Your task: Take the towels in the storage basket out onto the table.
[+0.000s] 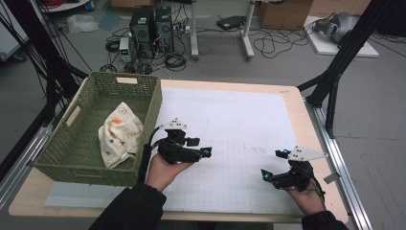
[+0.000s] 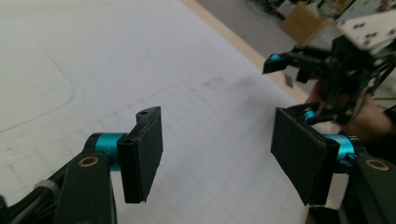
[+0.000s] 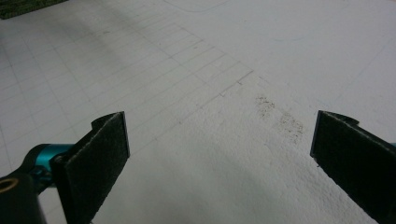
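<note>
White gridded mat [image 1: 230, 124] covers the counter [image 1: 297, 110]. Left gripper [image 1: 203, 152] and right gripper [image 1: 274, 165] hover low, jaws spread, empty. Patterned cloth [image 1: 119, 134] lies in green basket [image 1: 95, 175], far left.

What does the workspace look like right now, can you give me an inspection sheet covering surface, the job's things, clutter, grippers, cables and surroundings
Surface: wooden table covered by a white gridded mat; a faint smudge on the mat.
Job's things: green woven basket at the table's left, holding a crumpled cream cloth with small printed marks.
Clutter: nothing seen on the mat.
Grippers: left gripper open, empty, beside the basket; right gripper open, empty, near the table's right front.
Cables: a black cable trails from the left gripper; loose cables on the floor.
Surroundings: two computer towers, cardboard box, black frame legs.
</note>
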